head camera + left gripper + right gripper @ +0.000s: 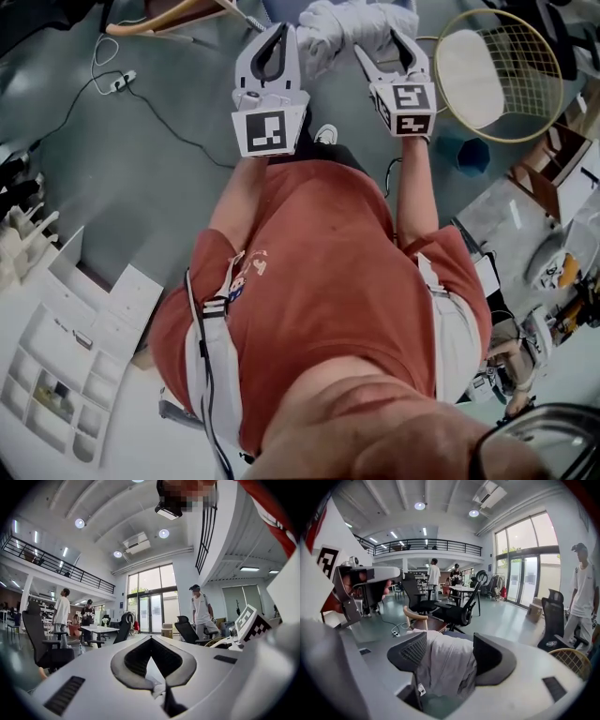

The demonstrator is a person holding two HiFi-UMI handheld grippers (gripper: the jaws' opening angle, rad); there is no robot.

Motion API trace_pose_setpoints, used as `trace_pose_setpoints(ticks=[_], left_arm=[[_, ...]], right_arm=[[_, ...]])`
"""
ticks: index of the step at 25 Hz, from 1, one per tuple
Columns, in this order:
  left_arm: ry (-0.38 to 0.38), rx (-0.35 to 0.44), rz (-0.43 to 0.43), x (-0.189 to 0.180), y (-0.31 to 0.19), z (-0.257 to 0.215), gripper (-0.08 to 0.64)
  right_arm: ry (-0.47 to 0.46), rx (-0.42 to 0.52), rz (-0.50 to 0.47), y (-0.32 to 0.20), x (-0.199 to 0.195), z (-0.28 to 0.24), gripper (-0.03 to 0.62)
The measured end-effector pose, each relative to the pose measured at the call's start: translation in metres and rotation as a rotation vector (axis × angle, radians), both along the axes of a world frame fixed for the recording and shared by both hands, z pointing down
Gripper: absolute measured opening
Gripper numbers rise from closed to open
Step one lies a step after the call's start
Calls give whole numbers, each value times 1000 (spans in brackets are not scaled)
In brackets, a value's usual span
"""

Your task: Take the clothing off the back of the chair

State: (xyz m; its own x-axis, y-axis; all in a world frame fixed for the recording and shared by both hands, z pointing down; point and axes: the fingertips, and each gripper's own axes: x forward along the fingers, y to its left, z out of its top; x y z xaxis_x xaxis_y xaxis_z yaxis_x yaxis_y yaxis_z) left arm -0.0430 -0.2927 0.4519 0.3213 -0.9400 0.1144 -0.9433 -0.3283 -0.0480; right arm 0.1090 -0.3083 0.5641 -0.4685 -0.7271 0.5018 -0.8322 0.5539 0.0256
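Right gripper (446,644) of mine is spread, and the pale grey clothing (443,667) hangs bunched in the gap between its jaws, which are not clamped on it. From above, the clothing sits at the far end of my reach, just right of my left gripper (277,30), whose jaws are pressed together. Left of and beyond the clothing stands the wooden chair (414,617).
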Motion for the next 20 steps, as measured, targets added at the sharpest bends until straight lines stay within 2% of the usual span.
trace_pose_setpoints(ticks=[5,11,20], left_arm=[[10,-28,0,-6,-12,14,15],[29,-53,-7,-13,-28,23,15],[77,-96,8,-13,-53,43,14]], right_arm=[[167,-66,-101,-4,-11,27,340],[332,-131,-144,-14,-11,52,360],[441,-290,-148,-25,-8,71,364]])
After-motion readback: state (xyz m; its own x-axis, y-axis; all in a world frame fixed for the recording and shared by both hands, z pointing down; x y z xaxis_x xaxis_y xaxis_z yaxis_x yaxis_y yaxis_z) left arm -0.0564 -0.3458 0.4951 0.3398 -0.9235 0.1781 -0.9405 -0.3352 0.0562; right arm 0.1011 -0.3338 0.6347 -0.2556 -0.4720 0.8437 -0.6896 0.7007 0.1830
